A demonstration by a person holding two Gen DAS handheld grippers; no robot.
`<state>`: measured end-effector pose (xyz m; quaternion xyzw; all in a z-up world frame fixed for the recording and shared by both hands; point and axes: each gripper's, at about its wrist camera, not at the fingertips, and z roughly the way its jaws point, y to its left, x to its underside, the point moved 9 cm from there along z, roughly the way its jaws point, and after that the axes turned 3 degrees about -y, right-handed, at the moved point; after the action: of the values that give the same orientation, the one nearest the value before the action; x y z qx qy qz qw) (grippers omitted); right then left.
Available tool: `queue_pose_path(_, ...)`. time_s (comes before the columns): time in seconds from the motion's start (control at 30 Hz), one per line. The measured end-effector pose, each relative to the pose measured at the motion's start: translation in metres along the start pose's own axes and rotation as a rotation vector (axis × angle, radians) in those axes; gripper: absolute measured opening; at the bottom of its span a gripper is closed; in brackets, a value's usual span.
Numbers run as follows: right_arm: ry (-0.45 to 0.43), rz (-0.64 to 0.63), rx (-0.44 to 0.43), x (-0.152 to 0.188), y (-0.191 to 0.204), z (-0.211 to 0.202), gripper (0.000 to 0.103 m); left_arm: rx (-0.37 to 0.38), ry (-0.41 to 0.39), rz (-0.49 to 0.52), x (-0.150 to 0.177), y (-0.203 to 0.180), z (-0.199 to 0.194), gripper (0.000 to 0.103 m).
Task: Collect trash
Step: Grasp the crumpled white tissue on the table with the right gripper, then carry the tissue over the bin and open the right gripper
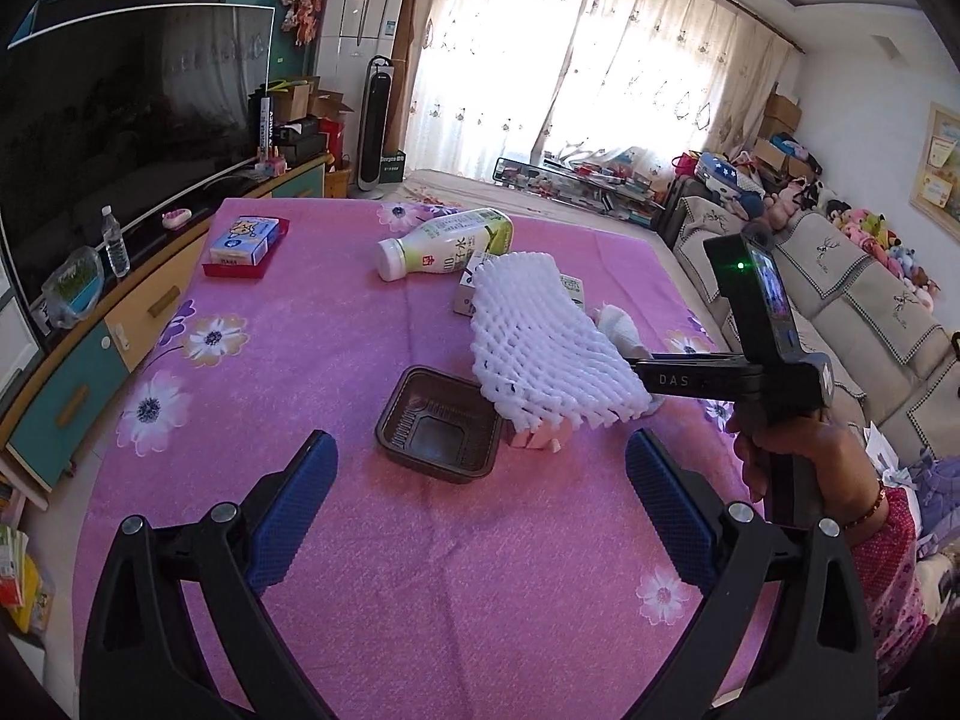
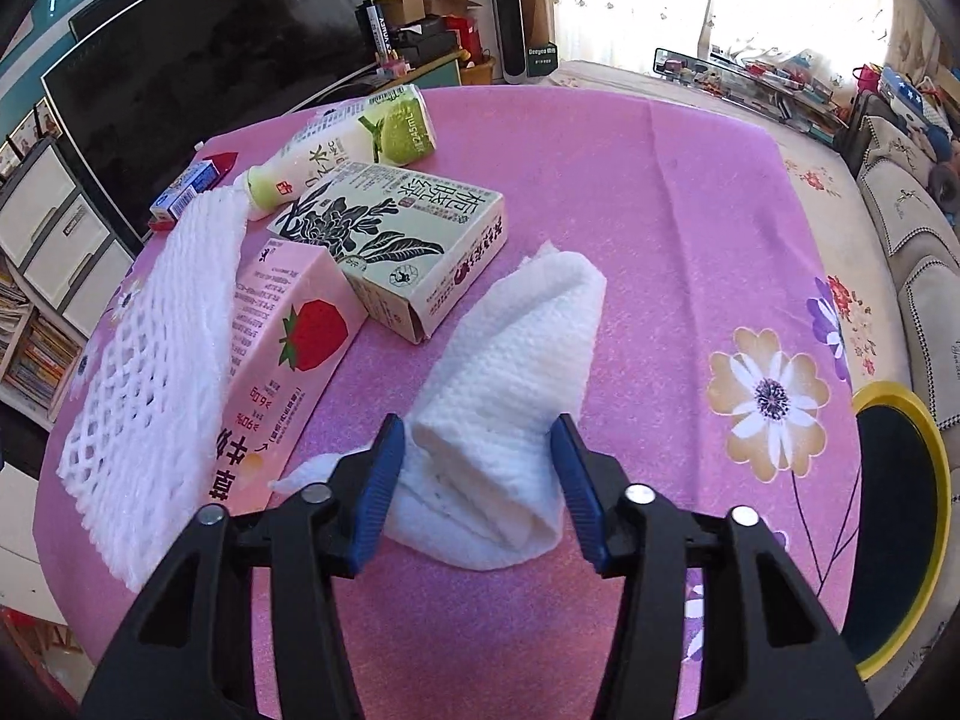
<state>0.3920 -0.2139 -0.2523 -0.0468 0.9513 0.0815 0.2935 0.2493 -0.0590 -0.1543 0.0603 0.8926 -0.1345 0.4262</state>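
Observation:
On the pink flowered tablecloth [image 2: 690,228] lies a crumpled white paper towel [image 2: 510,396]. My right gripper [image 2: 480,450] is open with its blue fingers on either side of the towel's near end. A white foam fruit net [image 2: 156,360] lies over a pink strawberry carton [image 2: 294,354]. Beside them are a beige tea carton [image 2: 402,240] and a tipped drink bottle [image 2: 354,144]. My left gripper [image 1: 480,474] is open and empty above the cloth, just short of a brown plastic tray [image 1: 441,423]. The foam net [image 1: 540,342] and the bottle [image 1: 450,240] show beyond it.
A yellow-rimmed dark bin [image 2: 900,516] stands at the table's right edge. A red tray with a blue box [image 1: 246,246] sits at the far left. A TV cabinet [image 1: 90,360] runs along the left and a sofa [image 1: 870,312] along the right.

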Motion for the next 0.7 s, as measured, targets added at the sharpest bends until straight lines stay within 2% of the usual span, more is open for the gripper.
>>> queue_pose_path(0.07,0.000,0.001,0.001,0.001,0.001,0.000,0.024,0.001,0.006,0.001,0.001,0.000,0.003,0.095)
queue_pose_path(0.1,-0.003,-0.001,0.004,0.001,0.001,0.000,0.011,0.002,0.009,0.001,0.001,-0.002,0.003,0.095)
queue_pose_path(0.13,-0.006,0.001,0.001,0.001,0.001,-0.001,0.008,0.002,0.012,0.000,0.002,-0.002,0.005,0.095)
queue_pose_path(0.23,-0.032,0.010,-0.013,0.004,0.000,-0.013,0.007,0.004,0.017,0.000,0.003,-0.004,0.007,0.095)
queue_pose_path(0.53,-0.160,0.050,-0.054,0.005,-0.013,-0.086,0.007,-0.001,0.010,0.017,0.002,-0.011,0.005,0.095)
queue_pose_path(0.7,-0.223,0.086,-0.014,0.010,-0.044,-0.127,0.007,-0.001,0.002,0.027,0.001,-0.014,0.001,0.095)
